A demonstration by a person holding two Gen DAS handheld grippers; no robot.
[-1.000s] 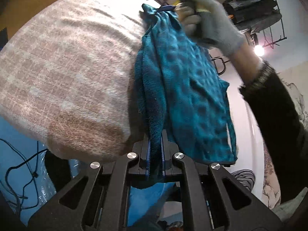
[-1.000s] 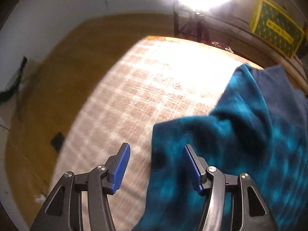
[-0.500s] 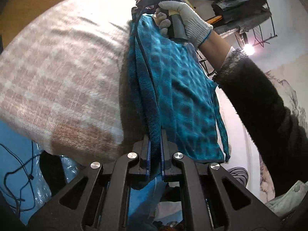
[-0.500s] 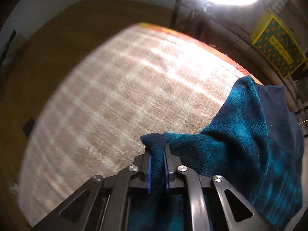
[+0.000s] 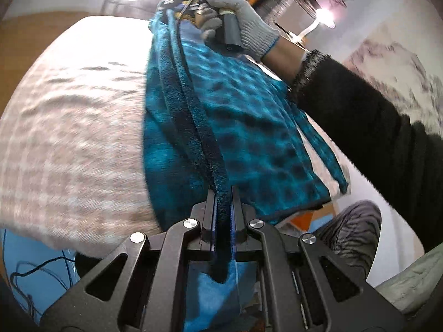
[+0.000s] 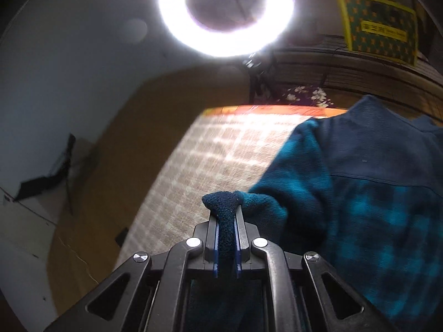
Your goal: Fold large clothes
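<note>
While clamped shut, both fingers (image 5: 223, 215) (image 6: 227, 229) pinch teal fleece (image 5: 249, 127).

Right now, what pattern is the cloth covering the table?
The table cover is a beige-and-white check, clearest in the left wrist view.

Each wrist camera sits close behind its jaws and looks down and forward. Both views share the fleece (image 5: 249, 138) (image 6: 373, 207) and blanket (image 5: 69, 138) (image 6: 221, 160), toward 12 o'clock.
</note>
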